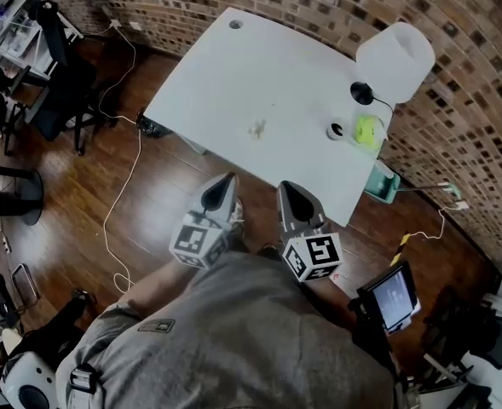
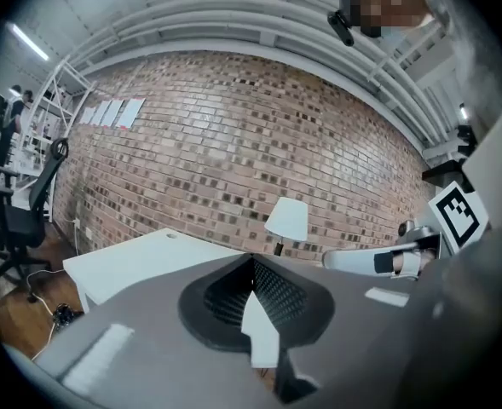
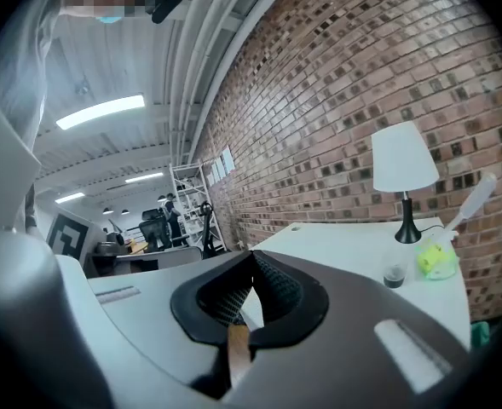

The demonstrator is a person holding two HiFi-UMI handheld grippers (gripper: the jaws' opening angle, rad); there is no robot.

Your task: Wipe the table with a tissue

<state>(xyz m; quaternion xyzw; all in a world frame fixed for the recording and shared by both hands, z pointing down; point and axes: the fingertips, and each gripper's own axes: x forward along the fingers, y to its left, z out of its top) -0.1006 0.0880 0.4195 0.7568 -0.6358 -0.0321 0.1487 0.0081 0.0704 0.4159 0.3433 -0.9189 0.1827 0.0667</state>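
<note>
The white table [image 1: 233, 83] stands ahead of me against the brick wall. Near its middle lies a small pale crumpled patch [image 1: 256, 129]; whether it is a tissue or a stain I cannot tell. My left gripper [image 1: 227, 180] and right gripper [image 1: 286, 187] hang side by side over the wooden floor, short of the table's near edge, both pointing at it. Each is shut with nothing between its pads. In the left gripper view the left gripper's [image 2: 252, 261] tips meet before the table [image 2: 131, 258]. The right gripper [image 3: 252, 254] looks the same in its own view.
A white-shaded lamp [image 1: 395, 62] stands at the table's right end, with a small dark cup [image 1: 336, 130] and a yellow-green object [image 1: 369, 131] beside it. A teal bin [image 1: 383, 183] sits by that corner. Cables [image 1: 114, 220] lie on the floor, and chairs [image 1: 59, 92] stand left.
</note>
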